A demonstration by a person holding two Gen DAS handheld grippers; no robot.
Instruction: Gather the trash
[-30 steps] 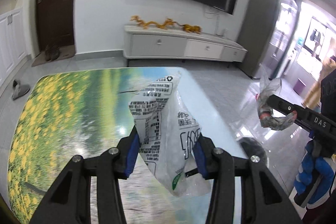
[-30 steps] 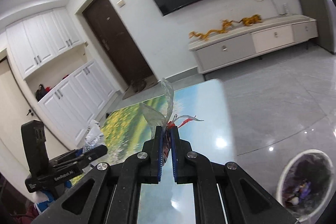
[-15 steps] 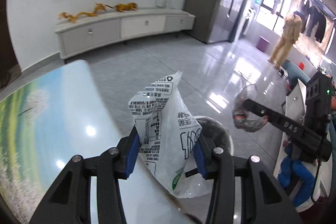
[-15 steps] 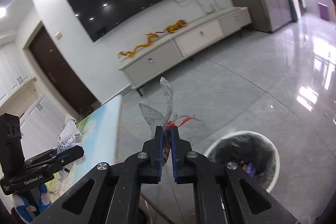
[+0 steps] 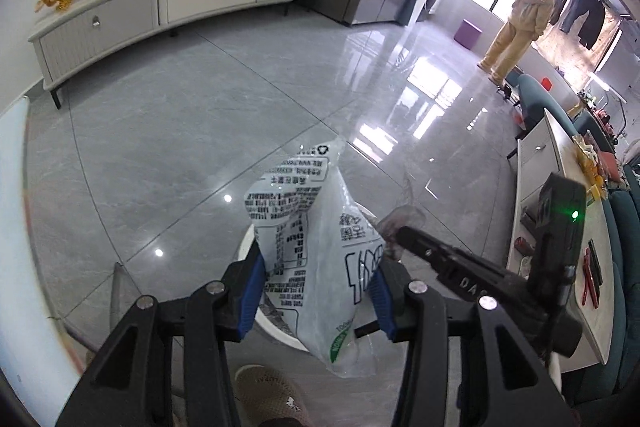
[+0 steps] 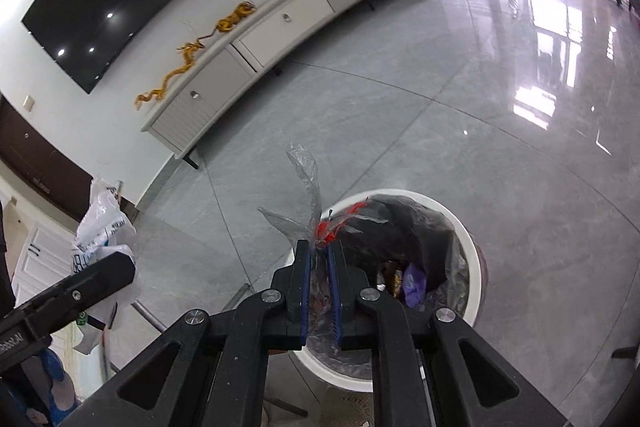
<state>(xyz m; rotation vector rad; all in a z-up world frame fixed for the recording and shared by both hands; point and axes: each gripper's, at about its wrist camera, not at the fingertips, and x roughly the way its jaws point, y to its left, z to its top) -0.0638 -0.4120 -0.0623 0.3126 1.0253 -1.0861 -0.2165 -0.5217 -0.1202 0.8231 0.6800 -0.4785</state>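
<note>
Here we list: left gripper (image 5: 316,291) clamped on a white printed bag (image 5: 320,247), right gripper (image 6: 319,279) pinched on a clear wrapper (image 6: 308,187) — both over the white bin (image 6: 472,255) rim. Around it we see open grey floor (image 6: 500,155); the cabinet (image 6: 280,23) stands well apart.

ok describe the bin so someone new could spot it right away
On the grey tiled floor in front of the long white tv cabinet stands a round white bin. It alone has a black liner, with wrappers inside.
</note>
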